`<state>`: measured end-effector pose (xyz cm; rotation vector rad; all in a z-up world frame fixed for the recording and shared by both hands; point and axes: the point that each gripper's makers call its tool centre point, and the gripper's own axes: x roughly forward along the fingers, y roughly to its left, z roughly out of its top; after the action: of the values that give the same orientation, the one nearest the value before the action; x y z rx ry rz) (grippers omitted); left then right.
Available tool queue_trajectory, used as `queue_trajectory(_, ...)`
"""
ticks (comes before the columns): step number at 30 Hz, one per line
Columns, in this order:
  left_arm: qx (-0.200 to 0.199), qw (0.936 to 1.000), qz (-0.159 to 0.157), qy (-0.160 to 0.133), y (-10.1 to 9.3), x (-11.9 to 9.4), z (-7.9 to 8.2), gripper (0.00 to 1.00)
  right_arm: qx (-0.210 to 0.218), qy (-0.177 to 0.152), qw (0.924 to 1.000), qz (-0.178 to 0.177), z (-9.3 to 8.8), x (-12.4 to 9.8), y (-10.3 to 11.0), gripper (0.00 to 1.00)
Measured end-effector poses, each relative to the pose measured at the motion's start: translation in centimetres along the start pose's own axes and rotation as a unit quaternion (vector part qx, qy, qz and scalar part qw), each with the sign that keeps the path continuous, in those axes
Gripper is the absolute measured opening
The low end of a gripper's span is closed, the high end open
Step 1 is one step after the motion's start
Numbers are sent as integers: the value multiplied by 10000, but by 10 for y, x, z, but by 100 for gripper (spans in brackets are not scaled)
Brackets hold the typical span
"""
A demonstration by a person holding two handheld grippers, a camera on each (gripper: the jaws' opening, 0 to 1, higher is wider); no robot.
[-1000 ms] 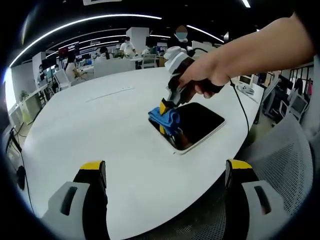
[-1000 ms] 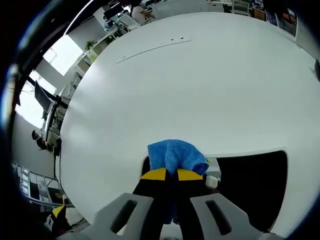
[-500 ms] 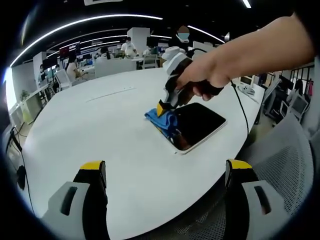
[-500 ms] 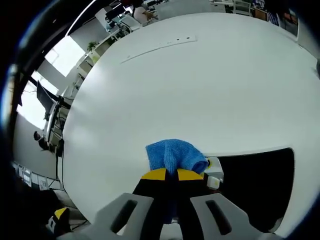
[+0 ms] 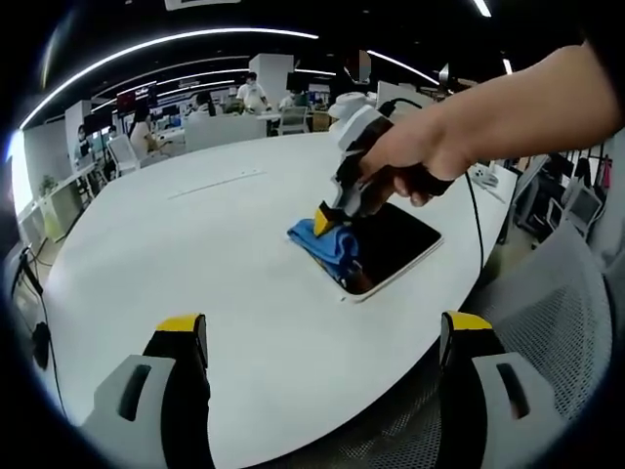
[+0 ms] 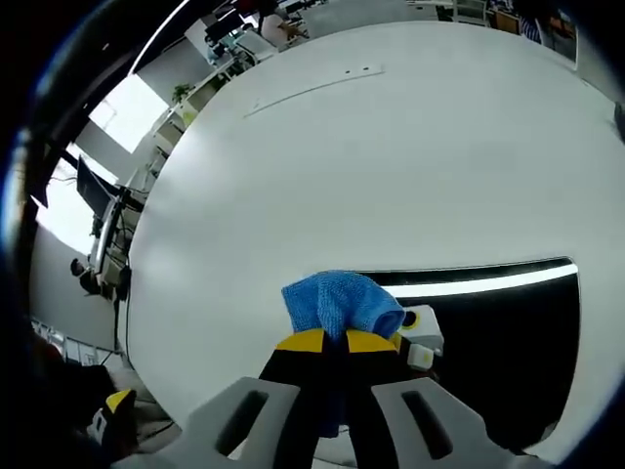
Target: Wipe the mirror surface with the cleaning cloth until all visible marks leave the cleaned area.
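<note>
A dark mirror (image 5: 391,244) in a white frame lies flat on the white round table (image 5: 195,244). A blue cleaning cloth (image 5: 329,244) rests on the mirror's left end, with my right gripper (image 5: 327,223) shut on it and a person's hand around the handle. In the right gripper view the blue cloth (image 6: 339,302) bulges above my shut right gripper (image 6: 335,341), pressed on the dark mirror (image 6: 498,332). My left gripper (image 5: 322,332) stands open near the table's front edge, far from the mirror, with nothing between its fingers.
A grey mesh chair (image 5: 557,322) stands at the right by the table's edge. A black cable (image 5: 474,210) runs past the mirror's far side. Desks, chairs and several people fill the office behind the table.
My right gripper slid the blue cloth a little further onto the mirror, to the right; more mirror shows around it in the right gripper view. The left gripper has stayed put.
</note>
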<state>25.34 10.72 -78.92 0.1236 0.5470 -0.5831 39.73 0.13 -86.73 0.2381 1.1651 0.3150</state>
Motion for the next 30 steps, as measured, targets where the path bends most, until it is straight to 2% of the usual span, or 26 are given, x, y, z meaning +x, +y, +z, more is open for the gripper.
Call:
queue_trajectory(8, -11, 10000, 49, 29, 1, -1, -2, 99, -9, 53, 10000, 42, -10, -2, 3, 0)
queue_trajectory(11, 108, 9999, 18, 62, -2, 1, -5, 99, -85, 77, 9999, 64, -15, -3, 6, 0)
queue_trajectory(12, 204, 9998, -27, 19, -4, 2, -4, 99, -99, 76, 9999, 65, -16, -4, 7, 0)
queue_trajectory(13, 309, 9994, -118, -142, -7, 2, 1, 99, -114, 79, 9999, 66, -18, -4, 7, 0)
queue_trajectory(14, 317, 9993, -117, -155, -7, 1, 1, 99, -106, 83, 9999, 62, -18, -5, 8, 0)
queue_trajectory(17, 28, 9999, -107, 79, -4, 2, -6, 99, -80, 90, 9999, 44, -21, -5, 9, 0)
queue_trajectory(23, 4, 9999, -119, 126, -5, 2, -8, 99, -97, 53, 9999, 69, -22, -4, 8, 0)
queue_trajectory(30, 58, 9998, -68, 205, -3, 3, -10, 99, -424, 160, 9989, 75, -23, -5, 10, 0)
